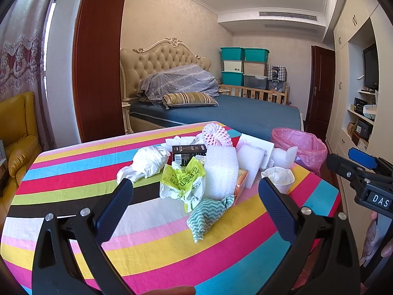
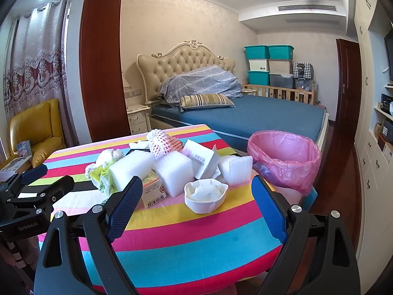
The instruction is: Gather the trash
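Trash sits heaped mid-surface [image 2: 172,233], running toward the far edge; pink-lined bin [image 2: 285,157] stands off the far right corner, just beside the surface.

Both grippers released, jaws wide, nothing between the pads. Left gripper [image 1: 196,204] hangs over the near edge facing the heap; right gripper [image 2: 196,196] likewise, nearer the right edge.

Handling, as judged:
- Foam blocks [image 2: 174,172]: very light, springy, rough enough not to slip. Pinch across a narrow face; they'll dent, no harm.
- Paper cup [image 2: 205,194], nearest the right gripper, tissue stuffed inside: light, thin wall, crushes easily. Take the rim or squeeze the whole body.
- Crumpled yellow-green bag [image 1: 183,179] and white wad [image 1: 147,162]: limp, slick film. Bite a thick fold, not an edge.
- Zigzag cloth [image 1: 208,216], near side of heap: soft, floppy, drapes. Grab the bunched middle.
- Pink net sleeve [image 2: 159,142], toward the far edge: stretchy mesh, may snag on pads.
- Small carton [image 2: 152,191]: stiff card, probably empty. Grip flat sides.

Writing:
- Carton carries a barcode and red print, too small to read.
- Black box [image 1: 188,154] has a barcode.
- White card [image 2: 201,158] shows upside-down digits, possibly "6886…".
- Bag has green Chinese characters.
- Gripper bodies read "GenRobot.AI" and "DAS".
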`<state>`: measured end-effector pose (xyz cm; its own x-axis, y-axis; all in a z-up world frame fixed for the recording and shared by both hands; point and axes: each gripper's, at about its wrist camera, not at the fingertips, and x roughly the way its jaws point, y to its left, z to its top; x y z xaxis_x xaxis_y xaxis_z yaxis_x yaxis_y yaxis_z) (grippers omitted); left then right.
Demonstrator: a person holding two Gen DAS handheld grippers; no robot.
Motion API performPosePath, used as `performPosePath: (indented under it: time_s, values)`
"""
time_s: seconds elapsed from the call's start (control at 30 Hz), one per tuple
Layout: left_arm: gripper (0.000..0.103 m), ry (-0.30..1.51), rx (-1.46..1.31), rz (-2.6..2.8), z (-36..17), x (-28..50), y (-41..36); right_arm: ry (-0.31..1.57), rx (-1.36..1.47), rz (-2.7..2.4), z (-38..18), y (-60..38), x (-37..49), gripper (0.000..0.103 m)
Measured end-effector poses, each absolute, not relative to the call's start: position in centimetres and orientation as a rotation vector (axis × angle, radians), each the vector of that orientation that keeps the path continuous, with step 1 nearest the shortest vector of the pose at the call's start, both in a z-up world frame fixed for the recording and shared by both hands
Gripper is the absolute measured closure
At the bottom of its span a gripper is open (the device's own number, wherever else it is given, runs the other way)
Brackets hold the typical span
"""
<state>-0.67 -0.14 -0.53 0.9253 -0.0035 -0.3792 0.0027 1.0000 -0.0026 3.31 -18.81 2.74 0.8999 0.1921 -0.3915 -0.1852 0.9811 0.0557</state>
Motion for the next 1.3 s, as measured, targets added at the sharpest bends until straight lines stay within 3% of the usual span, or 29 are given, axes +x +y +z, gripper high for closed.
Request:
performPosePath:
  time_s: [1.3]
  values:
    - [0.004,0.395,-0.004,-0.007,-0.73,-0.89,-0.32,0.44,0.054,0.196,2.38,-19.29,3.5,0.018]
